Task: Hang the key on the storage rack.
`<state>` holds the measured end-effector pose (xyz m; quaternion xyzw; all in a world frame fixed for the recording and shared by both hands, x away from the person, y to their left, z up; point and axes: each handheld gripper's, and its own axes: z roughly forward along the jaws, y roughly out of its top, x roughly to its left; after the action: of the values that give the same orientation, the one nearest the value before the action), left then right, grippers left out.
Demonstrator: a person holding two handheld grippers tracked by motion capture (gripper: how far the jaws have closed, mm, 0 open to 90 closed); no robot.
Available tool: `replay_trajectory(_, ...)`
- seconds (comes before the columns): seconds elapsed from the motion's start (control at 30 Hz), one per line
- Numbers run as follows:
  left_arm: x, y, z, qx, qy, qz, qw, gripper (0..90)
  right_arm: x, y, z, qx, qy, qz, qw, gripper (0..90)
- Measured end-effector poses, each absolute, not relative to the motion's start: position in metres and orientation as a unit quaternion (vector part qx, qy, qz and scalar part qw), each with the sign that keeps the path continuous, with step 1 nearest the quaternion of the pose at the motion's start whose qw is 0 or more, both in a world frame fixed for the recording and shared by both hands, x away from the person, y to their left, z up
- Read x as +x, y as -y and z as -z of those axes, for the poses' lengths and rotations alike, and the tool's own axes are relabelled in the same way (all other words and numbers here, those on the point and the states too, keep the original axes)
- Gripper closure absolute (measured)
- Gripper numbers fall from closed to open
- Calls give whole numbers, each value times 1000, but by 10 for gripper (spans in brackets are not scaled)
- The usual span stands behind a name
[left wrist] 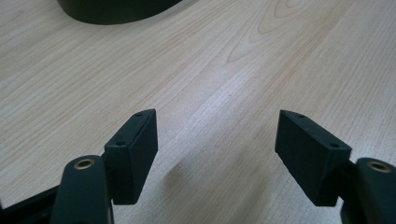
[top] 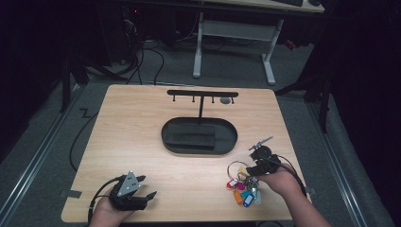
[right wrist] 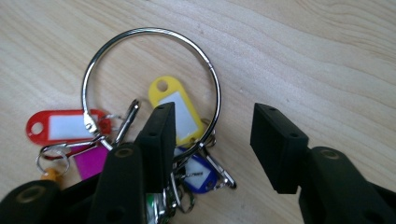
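Observation:
A bunch of coloured key tags on a big metal ring lies flat near the table's front right corner. Yellow, red, magenta and blue tags fan out from it. My right gripper hovers just over the bunch, open, with the ring's right arc in the gap between the jaws and neither pad pressing on it. My left gripper rests at the front left, open above bare wood.
A black stand with a hook bar rises from an oval black base at the table's middle back; the base's edge appears in the left gripper view. White desk legs and cables stand on the floor beyond.

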<state>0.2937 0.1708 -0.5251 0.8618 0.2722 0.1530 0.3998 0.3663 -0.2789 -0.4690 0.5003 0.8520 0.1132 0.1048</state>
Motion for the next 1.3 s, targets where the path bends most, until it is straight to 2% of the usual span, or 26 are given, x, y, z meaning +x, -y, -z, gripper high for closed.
replay_trajectory(0.1, 293, -172, 525, 862, -273, -152, 400, 305, 383, 275, 475, 493, -862, -94, 71, 552)
replay_trajectory(0.6, 287, -180, 526, 861, -276, -154, 398, 304, 409, 262, 484, 489, -870, -49, 37, 601)
replay_trajectory(0.67, 287, -181, 525, 861, -277, -154, 398, 305, 412, 261, 484, 490, -870, -47, 38, 630)
replay_trajectory(0.8, 286, -181, 526, 859, -277, -158, 401, 305, 412, 260, 484, 485, -873, -35, 37, 637)
replay_trajectory(1.0, 287, -180, 527, 860, -279, -151, 401, 306, 405, 251, 466, 478, -876, -52, 45, 633)
replay_trajectory(1.17, 285, -179, 524, 861, -272, -156, 401, 306, 388, 230, 454, 448, -891, -65, 36, 641)
replay_trajectory(1.3, 286, -179, 524, 860, -272, -157, 402, 306, 378, 205, 463, 415, -908, -48, 18, 645)
